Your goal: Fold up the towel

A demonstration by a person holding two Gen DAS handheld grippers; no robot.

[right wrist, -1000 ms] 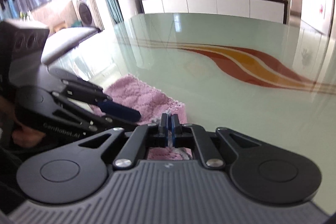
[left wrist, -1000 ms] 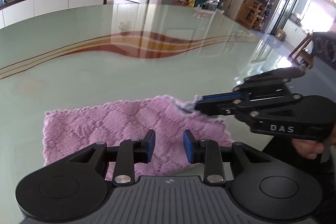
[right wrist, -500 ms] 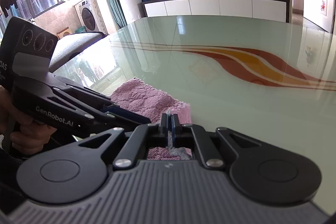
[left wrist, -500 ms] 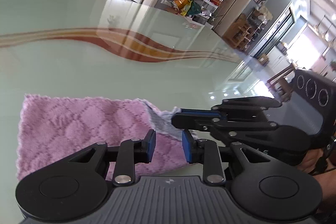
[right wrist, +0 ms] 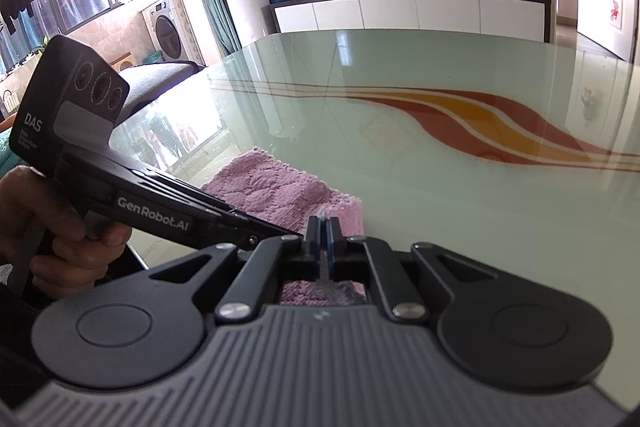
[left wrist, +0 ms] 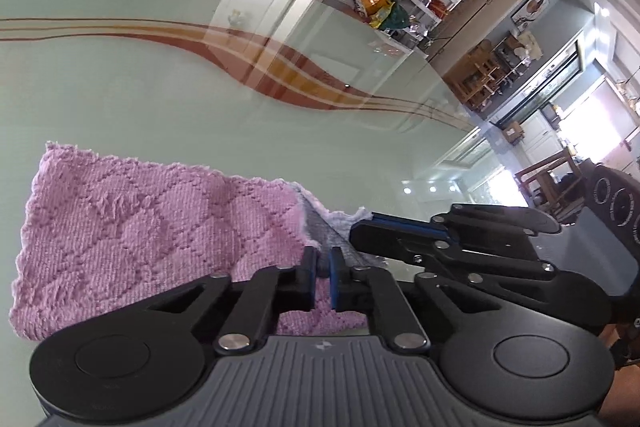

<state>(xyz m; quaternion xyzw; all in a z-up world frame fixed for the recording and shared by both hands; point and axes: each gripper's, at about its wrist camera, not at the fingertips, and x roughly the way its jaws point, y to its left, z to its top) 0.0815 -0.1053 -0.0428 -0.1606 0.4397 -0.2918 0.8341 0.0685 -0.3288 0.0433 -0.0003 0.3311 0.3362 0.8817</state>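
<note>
Left gripper [left wrist: 323, 281] narrowed its jaws on the towel's near edge | right gripper [right wrist: 322, 227] jaws pinch raised corner, grey underside showing | towel [left wrist: 140, 227] on worktop [left wrist: 160, 87], long axis left-right in left view | fold partway; corner yet to be laid over.

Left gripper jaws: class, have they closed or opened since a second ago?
Yes. The left gripper has narrowed its jaws against its own fixed black body, closing around the lifted edge of the pink quilted towel, though a slim gap remains.
</note>
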